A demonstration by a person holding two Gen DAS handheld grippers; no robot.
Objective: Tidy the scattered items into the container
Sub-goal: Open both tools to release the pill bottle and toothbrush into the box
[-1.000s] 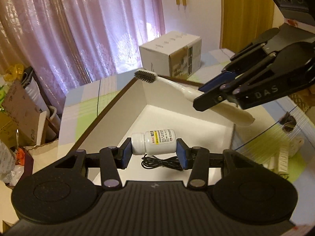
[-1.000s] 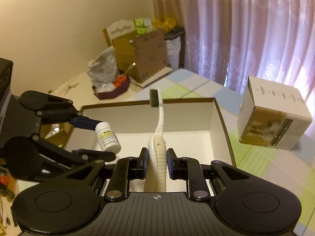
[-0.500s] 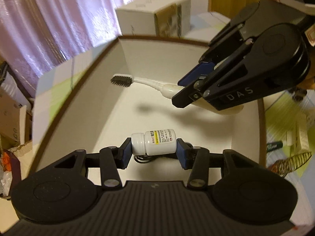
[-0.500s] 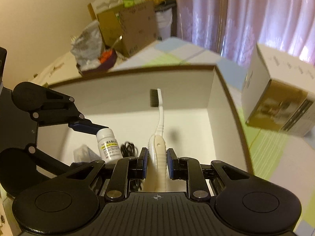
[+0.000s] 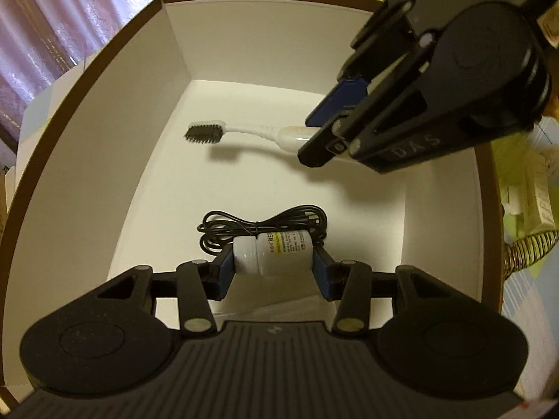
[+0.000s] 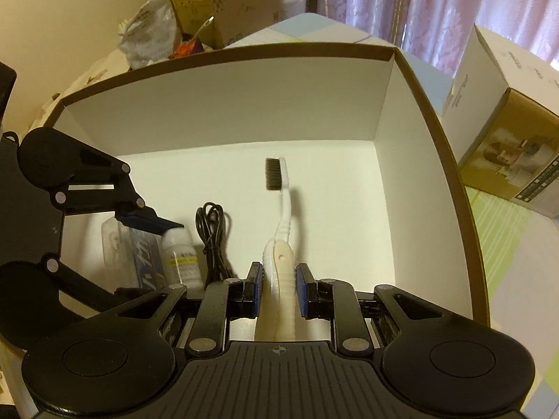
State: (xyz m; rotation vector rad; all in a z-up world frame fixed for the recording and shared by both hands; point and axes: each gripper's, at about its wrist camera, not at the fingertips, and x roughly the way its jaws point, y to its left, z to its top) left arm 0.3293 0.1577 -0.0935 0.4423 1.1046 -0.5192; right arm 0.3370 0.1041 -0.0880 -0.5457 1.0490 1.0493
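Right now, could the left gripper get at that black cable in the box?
Probably not yet: the left gripper is shut on the pill bottle, directly over the cable. Nothing else blocks it.

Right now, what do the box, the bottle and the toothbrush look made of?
Box: cardboard, matte white inside, brown rim, creased corners. Bottle: likely plastic, glossy white shell with a printed label. Toothbrush: smooth white plastic, ribbed cream grip that may be rubber, dark bristles.
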